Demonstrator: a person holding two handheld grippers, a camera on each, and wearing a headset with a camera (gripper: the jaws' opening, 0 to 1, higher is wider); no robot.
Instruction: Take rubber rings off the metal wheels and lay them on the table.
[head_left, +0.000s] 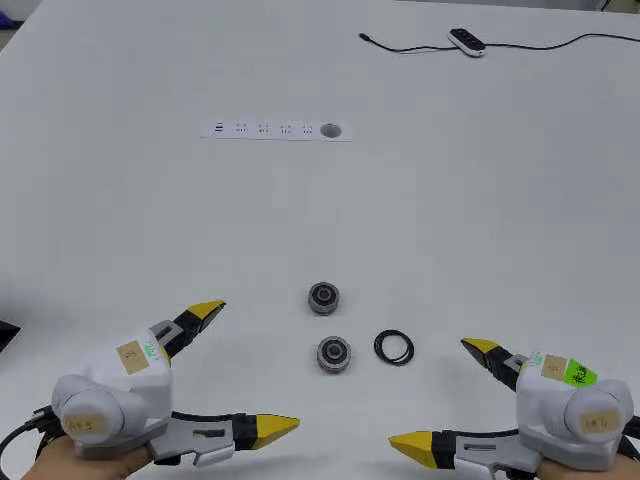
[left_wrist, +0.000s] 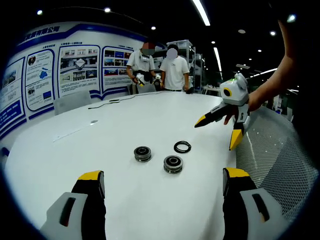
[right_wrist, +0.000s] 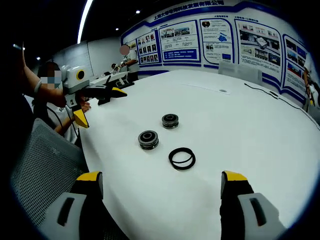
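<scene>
Two small metal wheels sit on the white table: the farther one and the nearer one. A black rubber ring lies flat to the right of the nearer wheel. My left gripper is open at the lower left, short of the wheels, with nothing between its yellow tips. My right gripper is open at the lower right, near the ring, holding nothing.
A white power strip lies farther back on the table. A black and white device with a cable sits at the far right. Two people stand beyond the table's far end. A mesh chair is at the table's side.
</scene>
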